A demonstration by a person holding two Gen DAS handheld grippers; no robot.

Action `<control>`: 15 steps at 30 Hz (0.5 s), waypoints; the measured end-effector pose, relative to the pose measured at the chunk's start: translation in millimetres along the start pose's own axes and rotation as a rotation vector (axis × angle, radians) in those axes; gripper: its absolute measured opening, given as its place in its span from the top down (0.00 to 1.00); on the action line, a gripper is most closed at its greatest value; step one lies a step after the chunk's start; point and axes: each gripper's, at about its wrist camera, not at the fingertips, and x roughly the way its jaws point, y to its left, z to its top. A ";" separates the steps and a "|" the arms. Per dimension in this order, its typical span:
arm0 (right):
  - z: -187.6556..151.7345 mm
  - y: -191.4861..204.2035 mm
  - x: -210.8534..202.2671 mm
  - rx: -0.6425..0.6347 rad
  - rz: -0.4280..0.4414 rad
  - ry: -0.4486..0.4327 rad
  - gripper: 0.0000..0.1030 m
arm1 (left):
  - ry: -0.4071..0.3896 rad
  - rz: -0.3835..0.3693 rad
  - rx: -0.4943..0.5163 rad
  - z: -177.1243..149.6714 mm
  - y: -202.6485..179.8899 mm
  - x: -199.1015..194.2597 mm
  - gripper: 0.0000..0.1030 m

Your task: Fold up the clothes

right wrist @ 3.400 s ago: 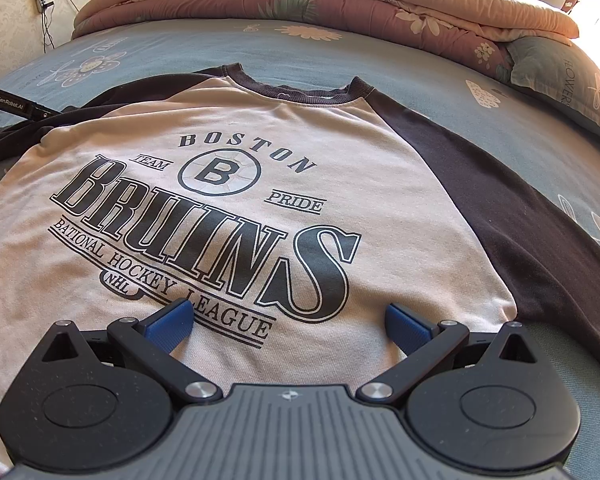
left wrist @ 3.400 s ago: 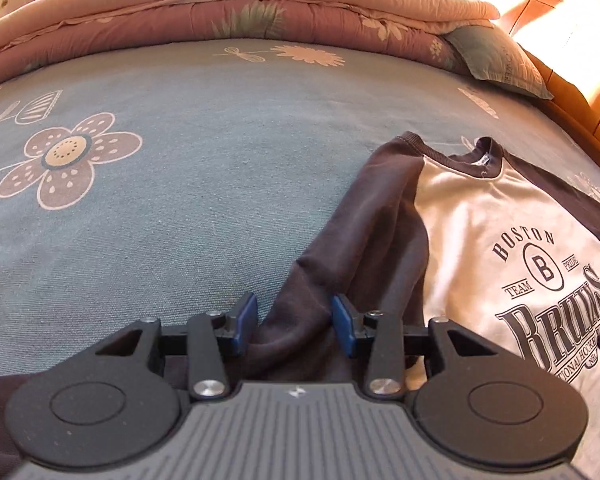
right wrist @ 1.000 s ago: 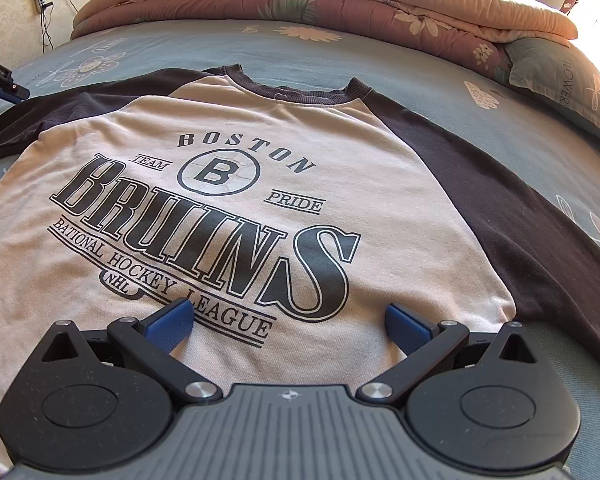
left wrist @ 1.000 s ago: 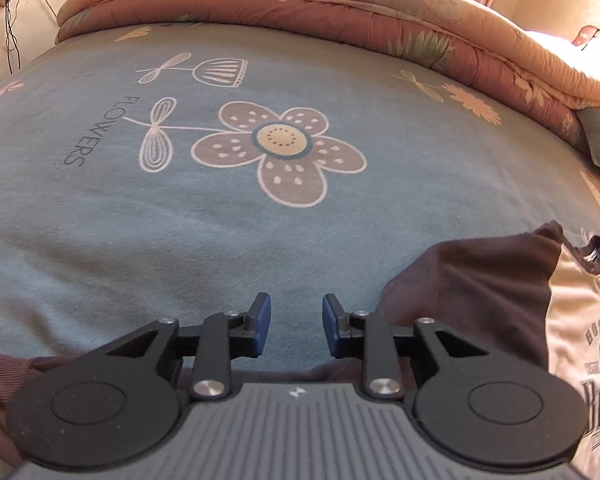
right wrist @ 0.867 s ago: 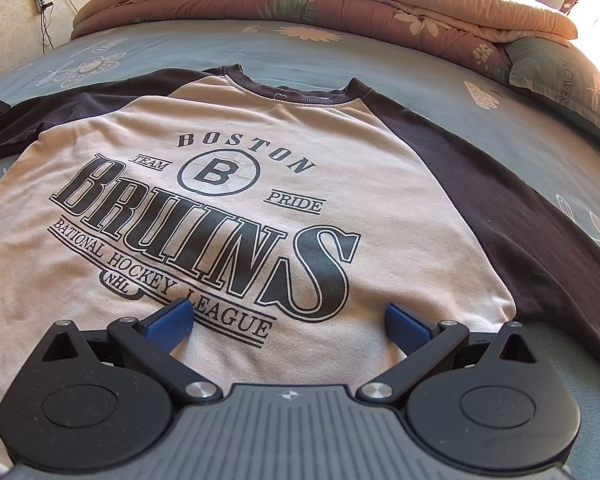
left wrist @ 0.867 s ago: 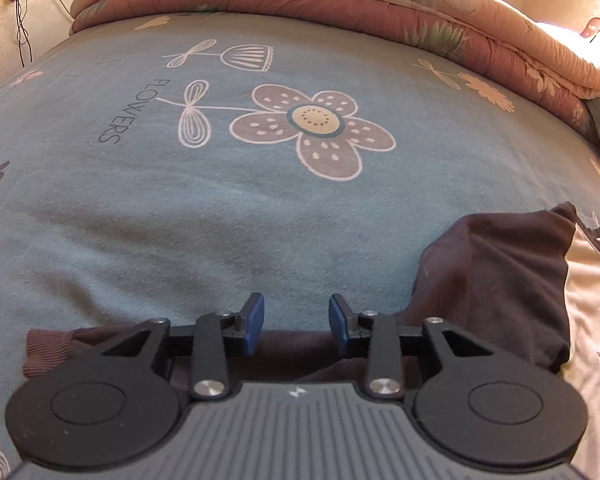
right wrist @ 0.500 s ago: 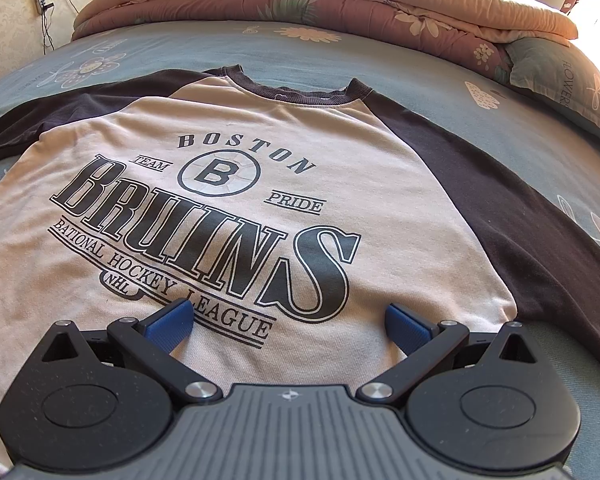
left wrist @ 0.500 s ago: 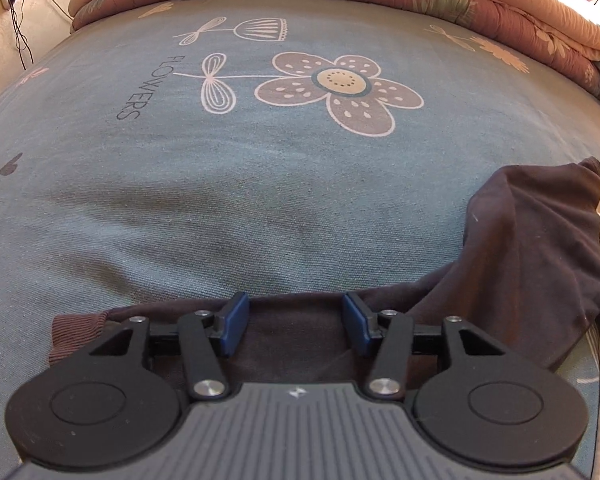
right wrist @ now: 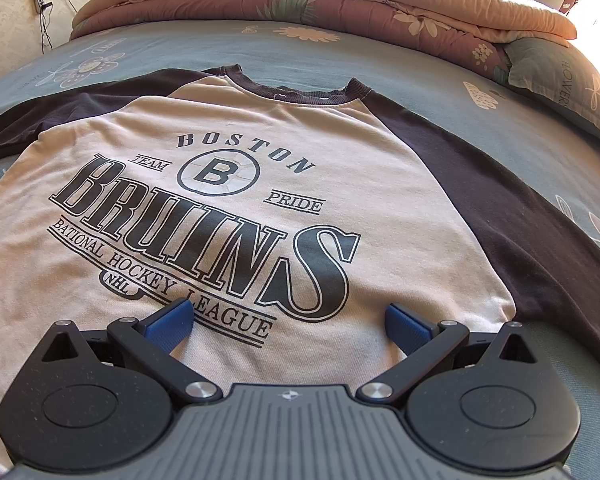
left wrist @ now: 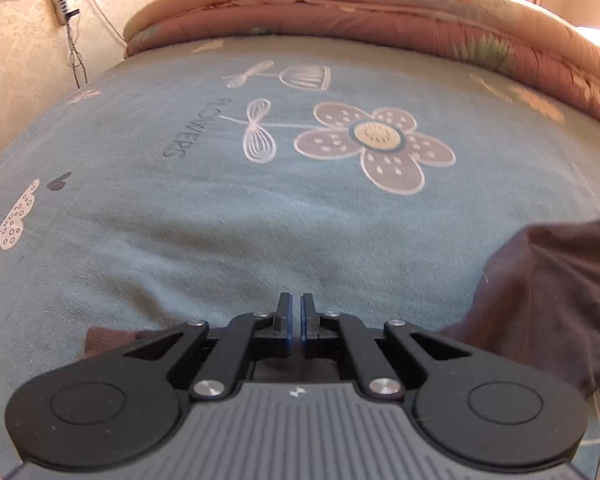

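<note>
A cream raglan shirt (right wrist: 260,128) with dark sleeves and a "Boston Bruins" print lies flat, front up, on the bed. My right gripper (right wrist: 288,316) hovers open and wide over its lower hem, with nothing between the pads. The shirt's right-hand dark sleeve (right wrist: 520,232) stretches out to the side. In the left wrist view the other dark sleeve (left wrist: 548,288) runs under my left gripper (left wrist: 294,308), and its ribbed cuff (left wrist: 100,336) peeks out at the left. The left jaws are shut, pinching the sleeve's far edge. The pinch itself is mostly hidden.
The blue-grey flowered bedsheet (left wrist: 220,220) spreads out beyond the sleeve. A folded pink quilt (right wrist: 340,4) lies across the head of the bed, with a pillow (right wrist: 560,76) at its right end. A power strip with cables (left wrist: 62,4) hangs on the left wall.
The left gripper's jaws, open over the sleeve half a second ago, have closed together on it, and the gripper has shifted along the sleeve toward the cuff. The right gripper and shirt body are unchanged.
</note>
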 end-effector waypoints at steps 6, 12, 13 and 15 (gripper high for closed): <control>-0.3 -0.6 0.4 0.000 0.003 -0.001 0.00 | 0.004 0.075 -0.095 -0.8 47.5 -5.1 0.71; -0.5 -0.7 0.9 0.000 0.004 -0.004 0.00 | -0.028 0.148 -0.230 -29.6 100.8 -14.7 0.53; -0.6 -0.9 0.9 0.000 0.004 -0.005 0.00 | -0.036 0.137 -0.240 -31.7 104.6 -14.0 0.51; -0.6 -0.9 0.9 0.000 0.005 -0.007 0.00 | -0.051 0.115 -0.261 -35.9 112.1 -12.4 0.47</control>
